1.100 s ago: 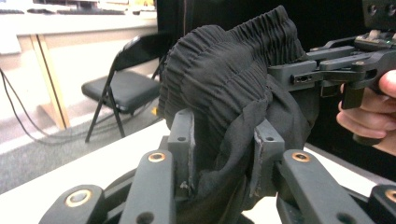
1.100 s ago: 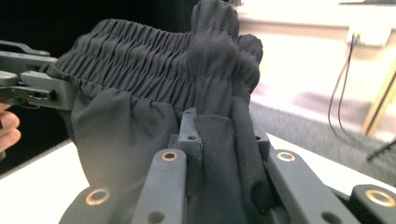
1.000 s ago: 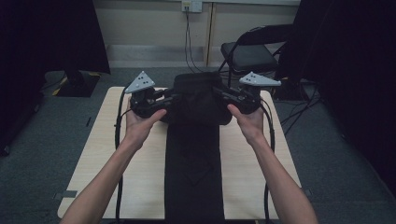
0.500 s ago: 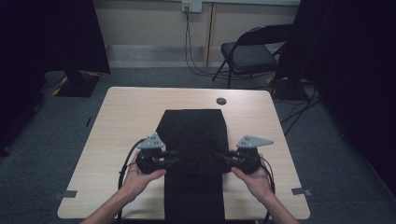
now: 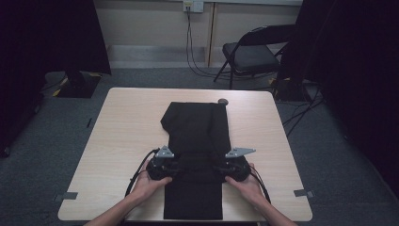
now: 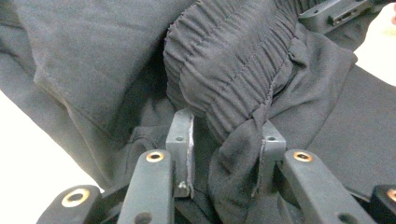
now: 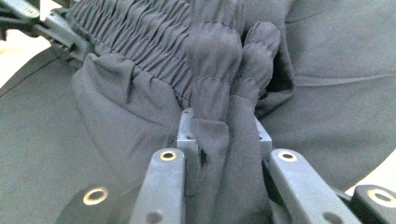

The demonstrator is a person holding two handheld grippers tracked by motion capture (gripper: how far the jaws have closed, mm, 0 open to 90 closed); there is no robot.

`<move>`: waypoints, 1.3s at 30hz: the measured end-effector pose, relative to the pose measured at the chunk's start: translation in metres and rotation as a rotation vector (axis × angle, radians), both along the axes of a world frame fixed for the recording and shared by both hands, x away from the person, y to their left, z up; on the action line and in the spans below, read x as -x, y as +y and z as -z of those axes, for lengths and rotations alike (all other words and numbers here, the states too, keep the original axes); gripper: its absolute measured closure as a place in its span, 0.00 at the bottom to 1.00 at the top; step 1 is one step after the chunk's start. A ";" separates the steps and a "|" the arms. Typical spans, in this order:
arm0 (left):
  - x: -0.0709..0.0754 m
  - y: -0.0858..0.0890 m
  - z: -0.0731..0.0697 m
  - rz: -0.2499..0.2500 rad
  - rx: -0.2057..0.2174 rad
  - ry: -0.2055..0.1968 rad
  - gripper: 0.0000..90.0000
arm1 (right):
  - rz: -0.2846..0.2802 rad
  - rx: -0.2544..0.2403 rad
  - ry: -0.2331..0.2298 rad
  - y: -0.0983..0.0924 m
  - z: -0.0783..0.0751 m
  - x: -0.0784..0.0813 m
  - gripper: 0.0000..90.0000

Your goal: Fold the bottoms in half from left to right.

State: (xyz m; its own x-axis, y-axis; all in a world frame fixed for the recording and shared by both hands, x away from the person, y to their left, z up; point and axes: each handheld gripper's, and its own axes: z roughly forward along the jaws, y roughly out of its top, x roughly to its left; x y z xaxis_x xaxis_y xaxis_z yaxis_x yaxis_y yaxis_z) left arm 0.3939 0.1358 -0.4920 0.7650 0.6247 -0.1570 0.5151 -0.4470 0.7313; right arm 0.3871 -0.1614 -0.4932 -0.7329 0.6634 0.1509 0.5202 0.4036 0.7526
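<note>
Between both grippers hung the black trousers point(image 5: 197, 136) — soft, limp; left gripper point(image 6: 224, 154) and right gripper point(image 7: 224, 135) each clamped the gathered waistband point(image 6: 233, 70), the soundest hold.

A folding chair point(image 5: 251, 54) and wall cables point(image 5: 193, 47) stand beyond the table point(image 5: 127, 127).

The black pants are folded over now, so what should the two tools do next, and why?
Probably let go. Both the left tool and right tool grip the bunched elastic waistband of the black pants, held low over the near part of the pants on the table. Opening both would drop the waistband there and finish the fold.
</note>
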 end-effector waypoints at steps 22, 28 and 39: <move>-0.031 0.041 -0.028 -0.181 0.111 -0.042 0.56 | 0.176 -0.065 -0.142 -0.033 -0.042 -0.030 0.58; -0.050 0.031 -0.015 -0.236 0.069 -0.059 0.54 | 0.260 0.024 -0.076 -0.029 -0.013 -0.060 0.54; -0.028 0.019 -0.020 -0.077 0.060 -0.077 0.47 | 0.097 -0.027 -0.100 -0.020 -0.024 -0.032 0.46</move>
State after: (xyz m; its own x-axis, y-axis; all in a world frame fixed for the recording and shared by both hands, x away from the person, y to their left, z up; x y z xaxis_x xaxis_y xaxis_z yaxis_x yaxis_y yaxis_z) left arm 0.4218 0.1545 -0.4723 0.7266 0.6730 -0.1383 0.4874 -0.3630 0.7941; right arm 0.4190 -0.1818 -0.4693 -0.6777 0.7286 0.0990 0.4774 0.3336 0.8129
